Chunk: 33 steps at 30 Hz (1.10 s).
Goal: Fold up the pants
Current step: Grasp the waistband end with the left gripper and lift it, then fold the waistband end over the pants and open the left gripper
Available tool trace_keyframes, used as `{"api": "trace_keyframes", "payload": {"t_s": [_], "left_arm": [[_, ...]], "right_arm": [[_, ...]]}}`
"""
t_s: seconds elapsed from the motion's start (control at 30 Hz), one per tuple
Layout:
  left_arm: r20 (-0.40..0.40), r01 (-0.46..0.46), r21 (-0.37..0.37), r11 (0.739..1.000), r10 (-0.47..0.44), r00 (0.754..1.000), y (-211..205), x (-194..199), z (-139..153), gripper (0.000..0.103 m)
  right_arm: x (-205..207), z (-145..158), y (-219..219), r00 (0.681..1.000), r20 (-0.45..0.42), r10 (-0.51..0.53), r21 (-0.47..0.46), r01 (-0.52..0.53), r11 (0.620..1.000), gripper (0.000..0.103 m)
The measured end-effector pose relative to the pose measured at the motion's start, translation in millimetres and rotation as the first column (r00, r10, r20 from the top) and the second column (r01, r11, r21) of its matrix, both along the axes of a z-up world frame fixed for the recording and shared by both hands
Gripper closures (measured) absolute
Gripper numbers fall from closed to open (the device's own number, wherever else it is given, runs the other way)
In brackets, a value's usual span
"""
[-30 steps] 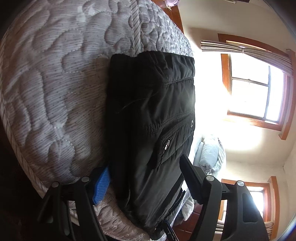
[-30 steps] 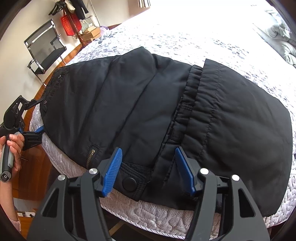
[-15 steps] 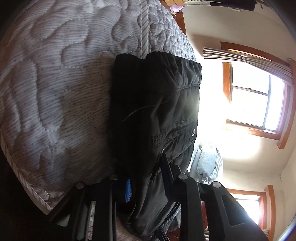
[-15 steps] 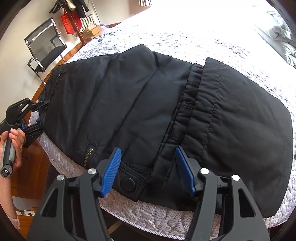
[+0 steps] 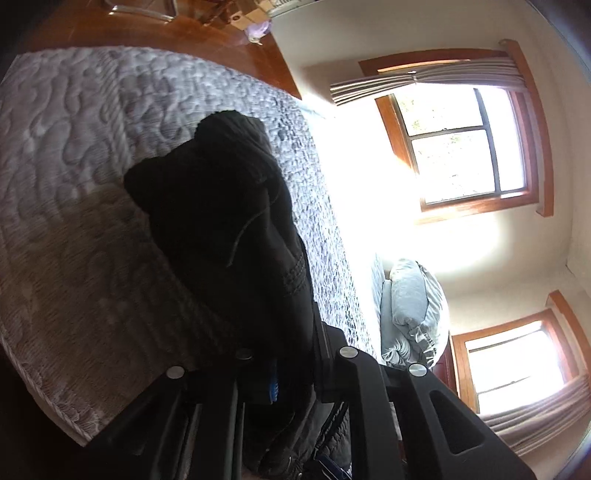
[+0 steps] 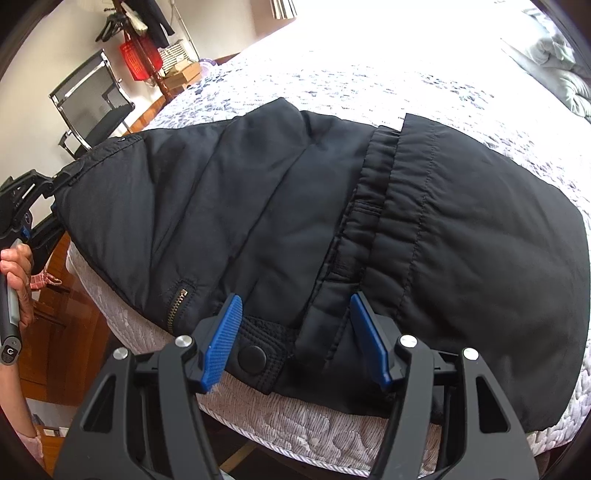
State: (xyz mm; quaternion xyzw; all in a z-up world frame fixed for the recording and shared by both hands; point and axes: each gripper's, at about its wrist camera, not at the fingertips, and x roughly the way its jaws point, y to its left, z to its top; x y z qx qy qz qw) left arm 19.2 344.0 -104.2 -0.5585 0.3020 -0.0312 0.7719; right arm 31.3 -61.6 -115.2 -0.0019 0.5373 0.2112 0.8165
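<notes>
Black padded pants (image 6: 332, 221) lie folded on the quilted bed (image 6: 332, 77), near its front edge. My left gripper (image 5: 291, 373) is shut on the left end of the pants (image 5: 221, 221) and lifts that end off the bed; it also shows in the right wrist view (image 6: 44, 206) at the far left. My right gripper (image 6: 295, 332) is open, its blue pads (image 6: 221, 339) either side of the waistband edge with the snap button (image 6: 253, 356).
A grey pillow (image 5: 413, 306) lies at the head of the bed. A black chair (image 6: 92, 107) and a red bag on a rack (image 6: 138, 59) stand by the wall. Wooden floor (image 5: 147, 29) surrounds the bed. Windows (image 5: 465, 147) are bright.
My left gripper closed on the end of the pants and raised it, bunching the cloth. My right gripper stayed open at the waistband.
</notes>
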Motion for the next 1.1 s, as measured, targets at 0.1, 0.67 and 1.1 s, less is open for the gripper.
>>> {"api": "trace_keyframes", "payload": {"t_s": [0.1,0.67,1.1], "left_arm": [[0.033,0.028,0.071,0.997,-0.03,0.999,-16,8,18,0.09],[0.005,0.421,0.526,0.739,-0.497,0.868,-206,34,83,0.088],[-0.208,0.593,0.641,0.486,-0.634,0.745,-275,32,42,0.083]], "right_arm": [[-2,4,-8,1.0,-0.003,-0.017,0.033,0.017,0.999,0.042],[-14,26,-87,0.976,0.026,-0.214,0.104,0.211,0.972,0.042],[-10,25,-136,0.958,0.022,-0.288,0.105,0.284,0.953,0.041]]}}
